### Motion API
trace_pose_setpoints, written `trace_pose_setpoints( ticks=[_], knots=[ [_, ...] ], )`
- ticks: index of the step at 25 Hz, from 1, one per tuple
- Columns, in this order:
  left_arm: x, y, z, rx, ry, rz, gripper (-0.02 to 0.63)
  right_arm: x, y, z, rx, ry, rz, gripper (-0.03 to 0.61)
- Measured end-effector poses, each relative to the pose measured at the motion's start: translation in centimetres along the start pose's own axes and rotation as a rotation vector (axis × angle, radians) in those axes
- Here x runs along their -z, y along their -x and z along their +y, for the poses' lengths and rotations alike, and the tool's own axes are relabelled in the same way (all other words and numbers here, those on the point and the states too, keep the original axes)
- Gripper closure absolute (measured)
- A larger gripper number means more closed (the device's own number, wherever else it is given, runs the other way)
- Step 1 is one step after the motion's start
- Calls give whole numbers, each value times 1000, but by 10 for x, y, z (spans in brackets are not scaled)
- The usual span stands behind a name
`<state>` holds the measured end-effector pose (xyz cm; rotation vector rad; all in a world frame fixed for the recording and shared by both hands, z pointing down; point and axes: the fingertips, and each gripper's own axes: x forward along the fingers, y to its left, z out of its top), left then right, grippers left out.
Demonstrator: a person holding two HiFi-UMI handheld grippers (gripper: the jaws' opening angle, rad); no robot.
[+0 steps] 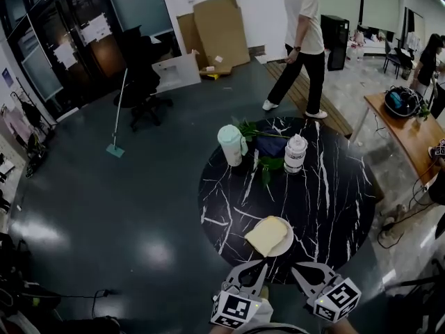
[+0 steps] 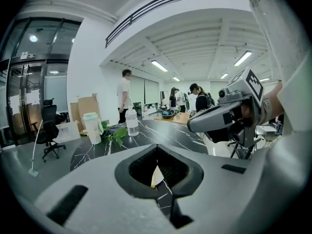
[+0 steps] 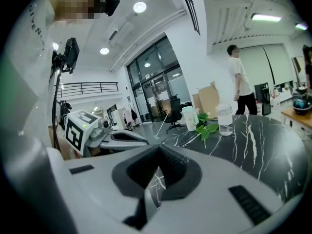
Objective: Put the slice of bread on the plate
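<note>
- Slice of bread (image 1: 264, 235): lies flat on the white plate (image 1: 290, 239), near edge of the black marble table (image 1: 327, 186). It covers most of the plate, and only the right rim shows bare.
- Progress, as I judge it: placement done, bread rests on the plate w/ nothing touching it. Nothing obvious left except drawing my tools away.
- Left gripper (image 1: 259, 264): jaws fully together, nothing between them. It hovers just short of the plate, apart from it.
- Right gripper (image 1: 300, 270): jaws also closed on nothing. It sits beside the left one, clear of the plate.
- Left gripper view: only a cream sliver of bread (image 2: 156, 177) shows through the gap below the closed jaws, approx. dead ahead. The plate can't be made out there.
- Right gripper view: no bread or plate visible, just marble veins through the gap.
- Hidden/unclear: the plate's left rim is under the bread, so I can't tell whether the bread's left corner overhangs. My hands are cut off at the bottom of the head view.
- Far side of table: cup (image 1: 231, 145), jar (image 1: 295, 153) and leaves (image 1: 268, 164), well apart from the plate.
</note>
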<state>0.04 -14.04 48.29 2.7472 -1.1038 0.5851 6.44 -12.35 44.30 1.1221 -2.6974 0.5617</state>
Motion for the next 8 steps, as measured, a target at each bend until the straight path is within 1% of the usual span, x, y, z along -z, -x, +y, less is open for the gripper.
trace_pose_setpoints(
  ticks=[8],
  knots=[
    [3, -2, 8, -4, 12, 4, 604, 1, -2, -6, 17, 3, -1, 569]
  ],
)
